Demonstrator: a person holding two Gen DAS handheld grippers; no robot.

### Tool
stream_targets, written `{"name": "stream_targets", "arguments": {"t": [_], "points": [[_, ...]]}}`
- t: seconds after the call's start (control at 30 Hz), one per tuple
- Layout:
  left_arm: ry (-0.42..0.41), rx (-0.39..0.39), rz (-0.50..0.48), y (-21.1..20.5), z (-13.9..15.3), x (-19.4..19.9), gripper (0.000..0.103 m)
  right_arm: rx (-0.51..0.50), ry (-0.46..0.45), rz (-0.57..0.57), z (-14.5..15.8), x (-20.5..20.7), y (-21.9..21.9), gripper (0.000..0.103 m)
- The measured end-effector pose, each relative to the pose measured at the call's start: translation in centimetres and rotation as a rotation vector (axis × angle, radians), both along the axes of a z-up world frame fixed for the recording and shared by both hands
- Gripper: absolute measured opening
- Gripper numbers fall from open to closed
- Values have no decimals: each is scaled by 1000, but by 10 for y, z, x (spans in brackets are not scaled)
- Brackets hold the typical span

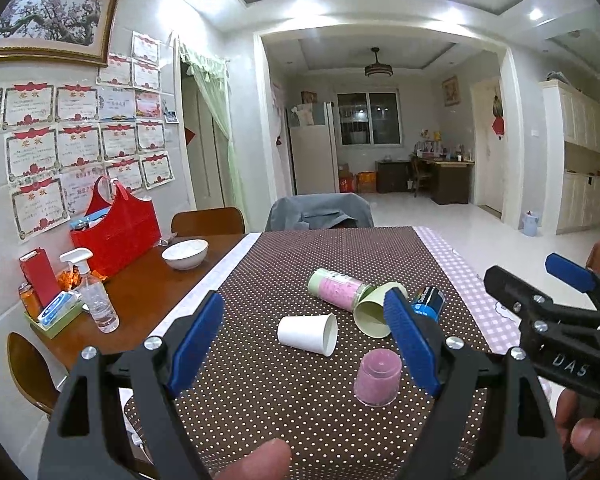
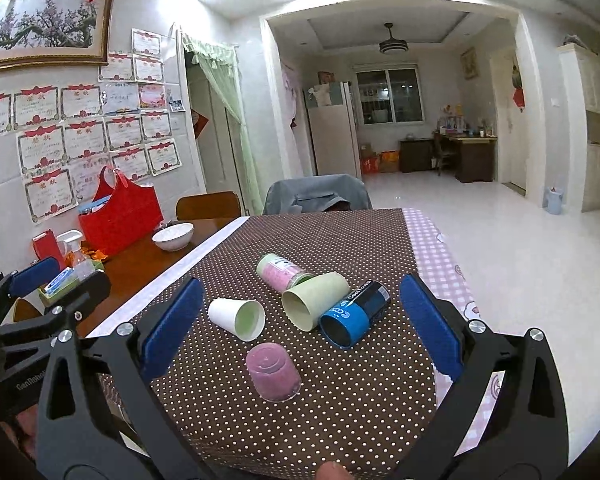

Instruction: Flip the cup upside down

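Observation:
Several cups sit on the brown dotted tablecloth (image 1: 300,408). A pink cup (image 1: 378,377) stands upside down nearest me; it also shows in the right wrist view (image 2: 274,371). A white paper cup (image 1: 309,334) (image 2: 237,318), a pale green cup (image 1: 374,312) (image 2: 314,300), a blue-black cup (image 1: 428,305) (image 2: 354,314) and a pink-green cup (image 1: 338,289) (image 2: 282,273) lie on their sides. My left gripper (image 1: 304,346) is open and empty, held above the cloth before the cups. My right gripper (image 2: 300,324) is open and empty too, and appears in the left wrist view (image 1: 540,284).
A white bowl (image 1: 185,254), a red bag (image 1: 118,236), a spray bottle (image 1: 94,296) and a small tray of packets (image 1: 54,312) stand on the wooden table at the left. A chair with a grey jacket (image 1: 320,210) stands at the far edge. The cloth's right edge drops to the floor.

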State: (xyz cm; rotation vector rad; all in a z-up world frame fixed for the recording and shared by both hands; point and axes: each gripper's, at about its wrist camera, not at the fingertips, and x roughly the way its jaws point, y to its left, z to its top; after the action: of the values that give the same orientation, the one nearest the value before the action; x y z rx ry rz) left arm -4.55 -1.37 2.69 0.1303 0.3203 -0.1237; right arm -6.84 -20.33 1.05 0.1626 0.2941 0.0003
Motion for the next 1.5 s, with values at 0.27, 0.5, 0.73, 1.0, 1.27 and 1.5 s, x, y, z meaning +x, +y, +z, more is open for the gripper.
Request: {"name": "stream_targets", "arguments": {"t": [0.27,0.5,0.73,1.0,1.27,1.5], "points": [[-13,-6,2,2,1,-3,81,-10,-4,-11,3,-1,2,97],[-13,-7,3,2,2,-3,81,-9,-3,-11,3,-1,2,97],[-13,-7,2,2,2,-3,81,-4,1,-9,2,-1,1,97],[-10,-10,0,2,3,-3,81,-5,4,-7,1,1,0,97],[-9,-10,-1,0,3,-3,81,-3,7,-7,0,2,0,97],[-11,-11,-4,-1,3,-2,81,-3,13,-2,-1,3,1,97]]}}
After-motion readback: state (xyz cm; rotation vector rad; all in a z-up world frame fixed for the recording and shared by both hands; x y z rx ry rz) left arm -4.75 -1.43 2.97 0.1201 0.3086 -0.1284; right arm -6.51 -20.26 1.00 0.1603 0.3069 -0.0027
